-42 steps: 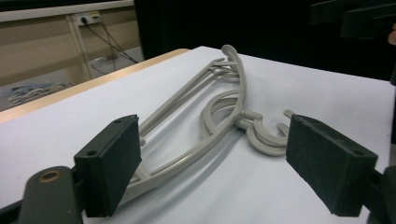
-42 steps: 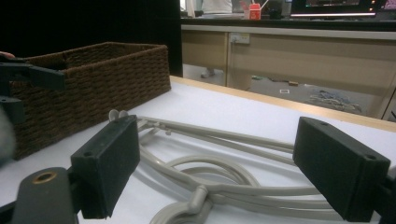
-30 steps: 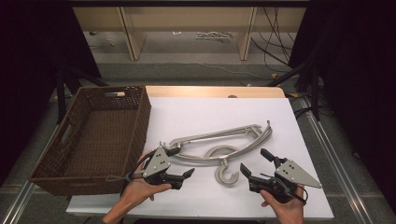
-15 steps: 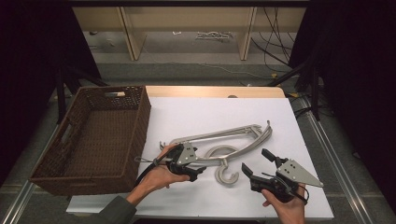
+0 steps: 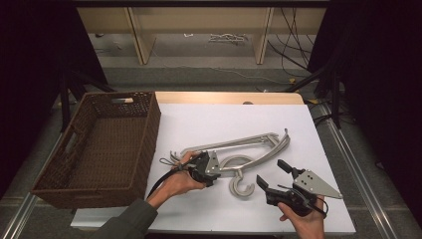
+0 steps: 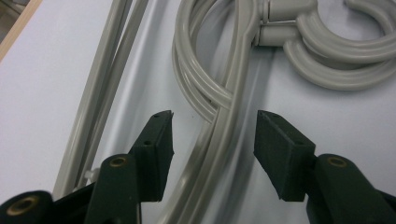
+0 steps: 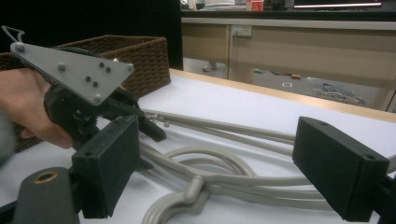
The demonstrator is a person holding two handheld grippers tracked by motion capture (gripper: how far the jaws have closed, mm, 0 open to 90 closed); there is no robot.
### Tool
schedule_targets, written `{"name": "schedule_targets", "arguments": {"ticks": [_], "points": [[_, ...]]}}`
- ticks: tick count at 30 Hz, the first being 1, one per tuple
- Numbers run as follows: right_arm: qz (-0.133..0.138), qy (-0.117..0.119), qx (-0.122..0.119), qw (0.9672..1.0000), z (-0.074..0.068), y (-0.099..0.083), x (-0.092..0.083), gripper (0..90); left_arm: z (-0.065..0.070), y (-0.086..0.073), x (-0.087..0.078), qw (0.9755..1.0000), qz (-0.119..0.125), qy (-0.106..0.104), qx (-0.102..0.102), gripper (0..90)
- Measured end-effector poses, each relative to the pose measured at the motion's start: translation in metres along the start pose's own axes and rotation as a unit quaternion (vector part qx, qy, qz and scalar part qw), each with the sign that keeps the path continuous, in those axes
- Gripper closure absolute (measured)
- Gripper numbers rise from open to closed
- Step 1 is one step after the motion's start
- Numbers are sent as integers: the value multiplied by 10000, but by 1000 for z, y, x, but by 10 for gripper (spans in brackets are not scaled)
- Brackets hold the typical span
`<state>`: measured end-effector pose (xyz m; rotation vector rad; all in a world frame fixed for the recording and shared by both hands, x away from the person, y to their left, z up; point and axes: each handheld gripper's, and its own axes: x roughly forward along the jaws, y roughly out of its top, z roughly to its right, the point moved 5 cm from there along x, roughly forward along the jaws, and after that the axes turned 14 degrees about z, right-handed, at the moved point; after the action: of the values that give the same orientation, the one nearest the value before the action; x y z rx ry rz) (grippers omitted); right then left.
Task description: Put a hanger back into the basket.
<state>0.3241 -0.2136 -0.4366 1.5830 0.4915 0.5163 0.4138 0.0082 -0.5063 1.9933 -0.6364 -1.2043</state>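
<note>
The stiff, light hangers beside the basket are straddled at the shoulder by the left gripper's wide jaws; the right gripper's jaws are wide, empty.

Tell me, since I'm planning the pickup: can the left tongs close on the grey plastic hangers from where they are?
Probably yes: the left tongs stand open astride an arm of the grey plastic hangers, nothing between them.

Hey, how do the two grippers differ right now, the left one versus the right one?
The left gripper sits over the grey hangers, its jaws straddling a hanger arm; the right gripper is held off to the side, near the hooks, with nothing between its jaws. The left points right, the right points up-left. Both are open and hand-held.
</note>
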Motion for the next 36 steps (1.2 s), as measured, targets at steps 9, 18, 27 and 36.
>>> {"name": "schedule_targets", "arguments": {"ticks": [9,18,27,36], "points": [[43,25,-2,10000,0,0,1,165,-2,0,6,9995,-216,-146,193,643],[-36,7,-13,10000,1,0,0,165,-5,4,5,9982,-339,-280,416,777],[-10,15,-10,10000,2,-1,1,167,-12,13,-1,9994,-6,-203,297,791],[-80,60,57,9999,1,-1,0,167,-15,16,-5,9989,-92,-416,191,812]]}}
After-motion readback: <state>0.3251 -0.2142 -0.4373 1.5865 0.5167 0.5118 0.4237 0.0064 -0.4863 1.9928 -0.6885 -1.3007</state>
